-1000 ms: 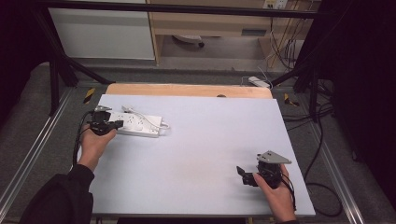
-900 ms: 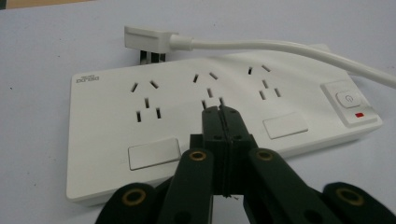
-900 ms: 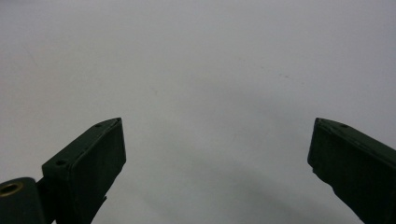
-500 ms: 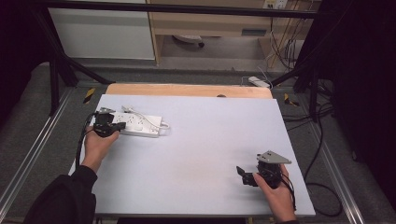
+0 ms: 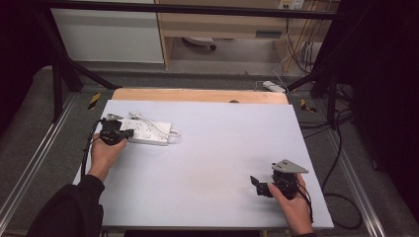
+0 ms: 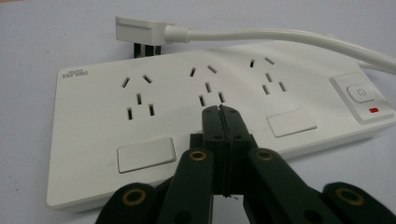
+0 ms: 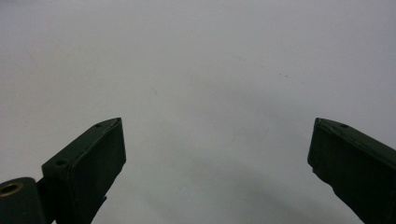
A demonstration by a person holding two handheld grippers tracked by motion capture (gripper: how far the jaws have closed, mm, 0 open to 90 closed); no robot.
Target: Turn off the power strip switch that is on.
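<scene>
Closed left gripper (image 5: 127, 133) over the power strip (image 5: 148, 133)

High view: the strip lies at ten o'clock on the table (image 5: 212, 163). Left gripper view: press straight down with your shut jaws. Right gripper view: keep your right gripper (image 7: 217, 154) wide, empty.

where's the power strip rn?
High view: the white power strip lies flat at the table's far left, with the shut left gripper over its left end. Its white plug lies just behind it.
</scene>
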